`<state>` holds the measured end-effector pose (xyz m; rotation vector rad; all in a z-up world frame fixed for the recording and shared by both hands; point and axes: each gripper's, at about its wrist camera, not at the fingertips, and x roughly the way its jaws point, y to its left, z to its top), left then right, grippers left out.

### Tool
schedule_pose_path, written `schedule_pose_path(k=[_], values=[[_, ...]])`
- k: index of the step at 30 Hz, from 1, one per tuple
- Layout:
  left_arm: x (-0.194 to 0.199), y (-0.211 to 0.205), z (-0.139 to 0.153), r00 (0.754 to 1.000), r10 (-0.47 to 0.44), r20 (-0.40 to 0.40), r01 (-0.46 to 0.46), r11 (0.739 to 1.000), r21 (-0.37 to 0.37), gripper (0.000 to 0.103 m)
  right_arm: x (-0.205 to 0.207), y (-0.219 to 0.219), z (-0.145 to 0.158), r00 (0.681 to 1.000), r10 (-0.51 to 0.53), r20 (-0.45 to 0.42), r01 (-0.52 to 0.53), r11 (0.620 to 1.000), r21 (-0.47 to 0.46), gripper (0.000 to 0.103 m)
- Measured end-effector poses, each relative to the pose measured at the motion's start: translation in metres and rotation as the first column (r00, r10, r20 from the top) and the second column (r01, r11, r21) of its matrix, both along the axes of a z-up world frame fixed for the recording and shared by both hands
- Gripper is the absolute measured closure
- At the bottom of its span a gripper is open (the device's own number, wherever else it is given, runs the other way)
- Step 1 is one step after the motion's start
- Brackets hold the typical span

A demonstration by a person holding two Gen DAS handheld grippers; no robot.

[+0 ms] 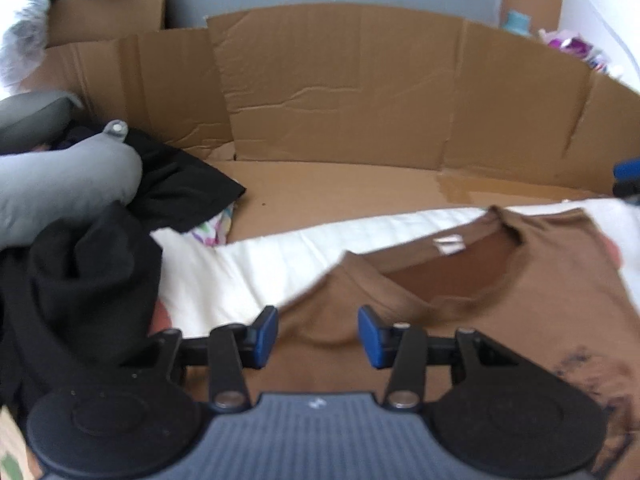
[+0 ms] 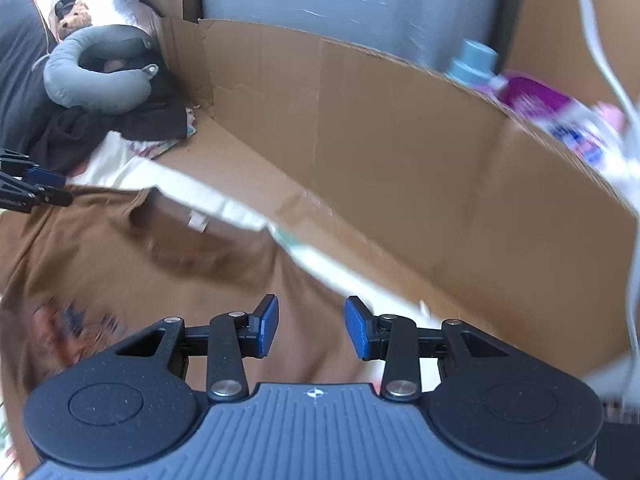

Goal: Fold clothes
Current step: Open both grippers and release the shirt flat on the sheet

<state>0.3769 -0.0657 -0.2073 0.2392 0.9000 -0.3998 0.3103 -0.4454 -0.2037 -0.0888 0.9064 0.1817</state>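
A brown T-shirt (image 1: 500, 300) (image 2: 120, 264) lies spread front side up on a white sheet (image 1: 248, 268) (image 2: 192, 192), its collar and neck label toward the cardboard. A dark print shows on its chest. My left gripper (image 1: 318, 328) hovers over the shirt's one shoulder, open, with nothing between its blue pads. My right gripper (image 2: 312, 326) hovers over the other shoulder near the sheet's edge, also open and empty. Each gripper shows at the edge of the other's view.
A cardboard wall (image 1: 360, 100) (image 2: 400, 140) and floor panel border the sheet at the far side. A heap of black clothes (image 1: 80, 280) and a grey neck pillow (image 1: 60, 184) (image 2: 100, 80) lie to the left. A blue-capped bottle (image 2: 472, 64) and a purple pack (image 2: 540, 100) stand behind the cardboard.
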Motion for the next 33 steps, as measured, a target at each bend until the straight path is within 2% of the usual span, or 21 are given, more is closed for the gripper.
schedule_pose_path(k=[4, 7, 10, 14, 16, 19, 22, 24, 27, 29, 31, 32, 33], values=[[-0.046, -0.003, 0.025, 1.0, 0.023, -0.01, -0.024, 0.999, -0.043, 0.053, -0.052, -0.006, -0.006, 0.996, -0.062, -0.063, 0.065, 0.997, 0.046, 0.058], [-0.082, -0.004, 0.035, 0.999, 0.027, -0.031, -0.029, 0.998, -0.065, 0.048, -0.091, -0.002, -0.009, 0.994, -0.072, -0.08, 0.074, 0.997, 0.029, 0.054], [-0.112, -0.004, 0.04, 0.995, 0.045, -0.093, -0.053, 0.995, -0.087, 0.047, -0.126, -0.002, -0.008, 0.989, -0.112, -0.095, 0.118, 0.992, 0.053, 0.051], [-0.145, -0.006, 0.046, 0.989, 0.083, -0.12, -0.092, 0.994, -0.067, 0.047, -0.164, 0.002, -0.009, 0.977, -0.172, -0.128, 0.185, 0.978, 0.095, 0.048], [-0.158, -0.005, 0.046, 0.982, 0.107, -0.154, -0.121, 0.989, -0.085, 0.047, -0.183, 0.008, -0.009, 0.971, -0.193, -0.141, 0.21, 0.971, 0.117, 0.047], [-0.175, -0.009, 0.044, 0.971, 0.129, -0.201, -0.151, 0.984, -0.096, 0.046, -0.214, 0.021, -0.004, 0.968, -0.212, -0.134, 0.234, 0.955, 0.18, 0.047], [-0.192, -0.018, 0.043, 0.969, 0.126, -0.215, -0.149, 0.984, -0.097, 0.043, -0.237, 0.039, -0.005, 0.967, -0.211, -0.143, 0.241, 0.941, 0.239, 0.044], [-0.202, -0.021, 0.044, 0.963, 0.139, -0.233, -0.168, 0.979, -0.112, 0.043, -0.249, 0.052, -0.011, 0.966, -0.204, -0.161, 0.243, 0.931, 0.271, 0.035], [-0.216, -0.017, 0.051, 0.952, 0.152, -0.266, -0.193, 0.972, -0.135, 0.042, -0.257, 0.063, -0.025, 0.958, -0.218, -0.188, 0.267, 0.915, 0.302, 0.034], [-0.225, -0.012, 0.054, 0.944, 0.146, -0.296, -0.194, 0.971, -0.14, 0.036, -0.258, 0.068, -0.033, 0.953, -0.225, -0.202, 0.282, 0.902, 0.326, 0.034], [-0.232, -0.004, 0.056, 0.935, 0.163, -0.314, -0.207, 0.972, -0.112, 0.036, -0.261, 0.072, -0.039, 0.951, -0.232, -0.205, 0.291, 0.896, 0.336, 0.035], [-0.234, 0.001, 0.057, 0.93, 0.175, -0.322, -0.214, 0.973, -0.088, 0.036, -0.262, 0.075, -0.04, 0.951, -0.239, -0.198, 0.294, 0.897, 0.33, 0.045], [-0.236, 0.006, 0.058, 0.926, 0.18, -0.33, -0.213, 0.975, -0.067, 0.037, -0.265, 0.078, -0.041, 0.95, -0.248, -0.19, 0.299, 0.896, 0.327, 0.065]])
